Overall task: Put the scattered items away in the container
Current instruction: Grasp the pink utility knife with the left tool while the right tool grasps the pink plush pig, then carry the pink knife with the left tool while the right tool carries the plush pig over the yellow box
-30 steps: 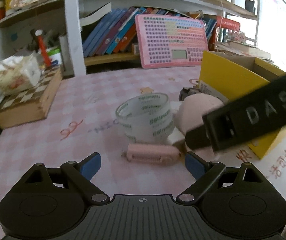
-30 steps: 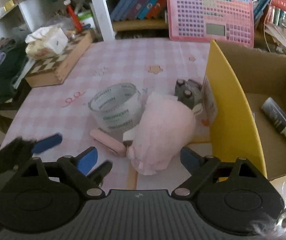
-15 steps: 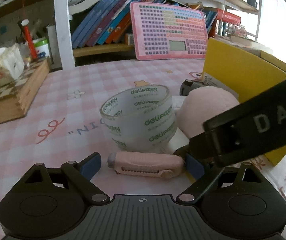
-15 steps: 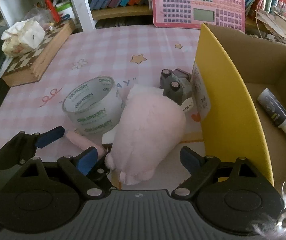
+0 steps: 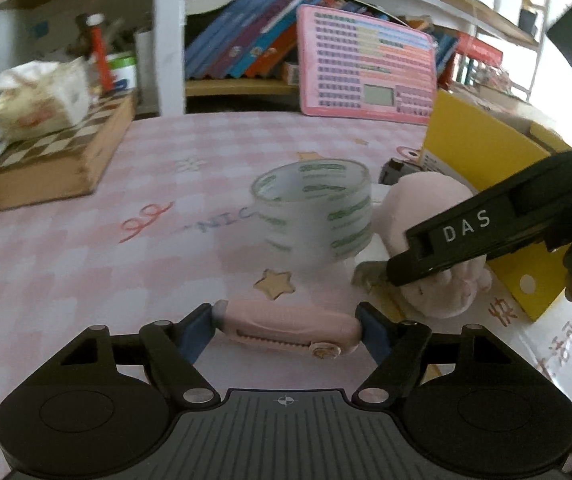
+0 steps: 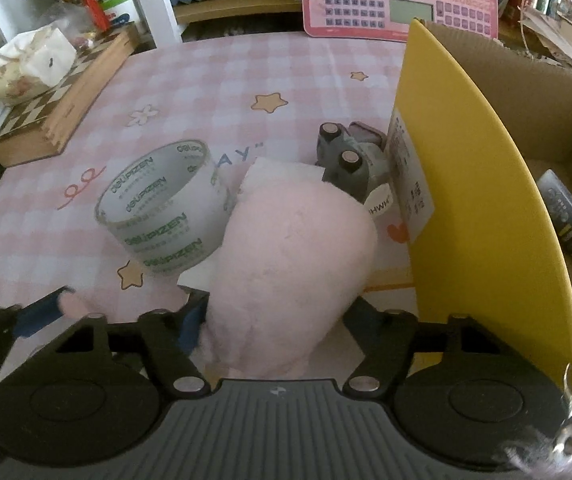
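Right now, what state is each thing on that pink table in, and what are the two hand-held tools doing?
Left tool: fingers at both ends of the pink utility knife, which lies flat.
Right tool: straddling the pink plush toy; grip unclear.
Clear tape roll: resting on the table, untouched.
Grey metal gadget: beside the box, untouched.
Yellow cardboard box: open.
Dark tube with white cap: lying inside the box.

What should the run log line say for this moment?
left gripper: fingers astride pink utility knife | right gripper: around pink plush | box: holds tube
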The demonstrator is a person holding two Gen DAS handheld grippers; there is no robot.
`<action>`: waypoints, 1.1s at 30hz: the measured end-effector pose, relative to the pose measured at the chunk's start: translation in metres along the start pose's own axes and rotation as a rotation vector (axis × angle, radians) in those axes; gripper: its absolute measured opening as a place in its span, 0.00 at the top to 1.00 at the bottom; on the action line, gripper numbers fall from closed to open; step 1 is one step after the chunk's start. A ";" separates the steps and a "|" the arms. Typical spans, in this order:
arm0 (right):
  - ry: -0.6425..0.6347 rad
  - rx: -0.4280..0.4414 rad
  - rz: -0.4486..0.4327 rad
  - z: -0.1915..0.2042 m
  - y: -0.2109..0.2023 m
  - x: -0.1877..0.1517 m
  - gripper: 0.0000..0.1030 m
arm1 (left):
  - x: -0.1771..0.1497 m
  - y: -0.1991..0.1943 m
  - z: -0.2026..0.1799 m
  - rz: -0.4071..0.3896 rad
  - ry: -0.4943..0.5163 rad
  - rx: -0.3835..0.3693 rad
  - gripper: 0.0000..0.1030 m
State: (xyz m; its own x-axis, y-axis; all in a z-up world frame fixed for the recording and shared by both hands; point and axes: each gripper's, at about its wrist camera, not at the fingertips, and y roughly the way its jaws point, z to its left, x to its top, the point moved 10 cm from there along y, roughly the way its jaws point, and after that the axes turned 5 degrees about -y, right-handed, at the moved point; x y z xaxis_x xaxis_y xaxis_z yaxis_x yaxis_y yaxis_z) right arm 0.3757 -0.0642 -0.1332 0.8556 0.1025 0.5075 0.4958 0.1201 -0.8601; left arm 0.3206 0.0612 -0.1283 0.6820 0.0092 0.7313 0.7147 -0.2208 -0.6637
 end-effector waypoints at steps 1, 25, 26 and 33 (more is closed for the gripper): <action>-0.006 0.005 -0.006 0.000 -0.002 0.000 0.41 | -0.001 -0.004 0.003 0.001 -0.011 0.002 0.25; -0.215 0.178 -0.105 0.011 -0.095 -0.035 0.56 | 0.022 -0.089 -0.003 -0.042 -0.048 -0.052 0.25; -0.221 0.184 -0.104 0.013 -0.098 -0.037 0.56 | 0.022 -0.093 -0.003 -0.049 -0.048 -0.053 0.25; -0.258 0.208 -0.151 0.030 -0.126 -0.048 0.56 | 0.035 -0.130 -0.008 -0.109 -0.033 -0.082 0.25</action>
State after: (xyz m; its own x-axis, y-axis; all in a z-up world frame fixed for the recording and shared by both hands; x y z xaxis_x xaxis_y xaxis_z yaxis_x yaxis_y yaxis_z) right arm 0.2676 -0.0551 -0.0478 0.6959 0.3111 0.6473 0.5503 0.3482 -0.7589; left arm 0.2500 0.0824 -0.0152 0.6065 0.0691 0.7921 0.7707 -0.2961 -0.5643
